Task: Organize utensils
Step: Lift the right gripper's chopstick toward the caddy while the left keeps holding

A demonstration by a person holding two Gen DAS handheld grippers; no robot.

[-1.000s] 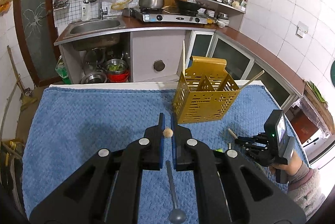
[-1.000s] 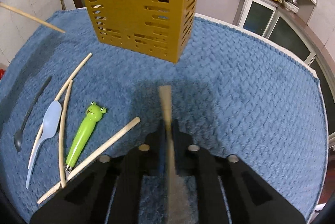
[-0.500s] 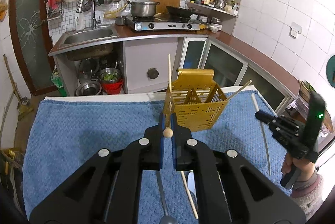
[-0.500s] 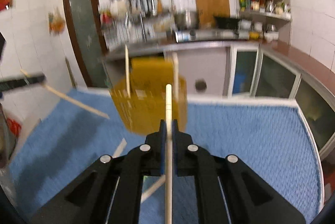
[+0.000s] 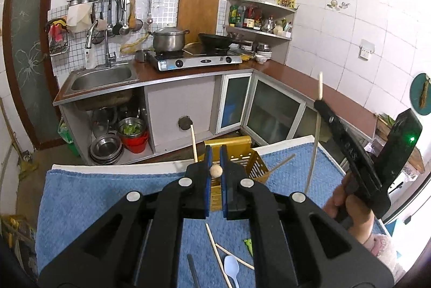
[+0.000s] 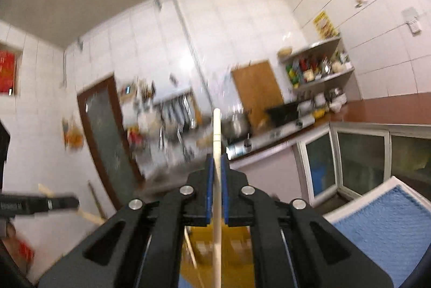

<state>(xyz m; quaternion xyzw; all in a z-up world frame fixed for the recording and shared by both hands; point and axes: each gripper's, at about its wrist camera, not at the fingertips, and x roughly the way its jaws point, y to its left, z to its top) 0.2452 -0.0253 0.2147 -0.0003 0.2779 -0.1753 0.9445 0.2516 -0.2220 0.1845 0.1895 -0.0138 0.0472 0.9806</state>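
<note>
Wooden chopstick (image 6: 217,180) pinched upright in right tool (image 6: 217,167); left tool (image 5: 215,167) clamping round-ended stick (image 5: 216,171).

1. The table is covered by a blue towel (image 5: 107,196) with a knobbly weave; a white table edge (image 5: 115,167) shows along the far side.
2. A yellow slotted utensil holder (image 5: 243,161) stands on the towel at the far edge, partly hidden.
3. Near the front, loose chopsticks (image 5: 215,247) lie crossed on the towel.
4. A pale blue spoon (image 5: 231,265) lies just beside them, bowl facing up.
5. The tip of a green item (image 5: 249,245) lies close by on the right.
6. A dark handle (image 5: 192,271) lies to the left of the spoon.
</note>
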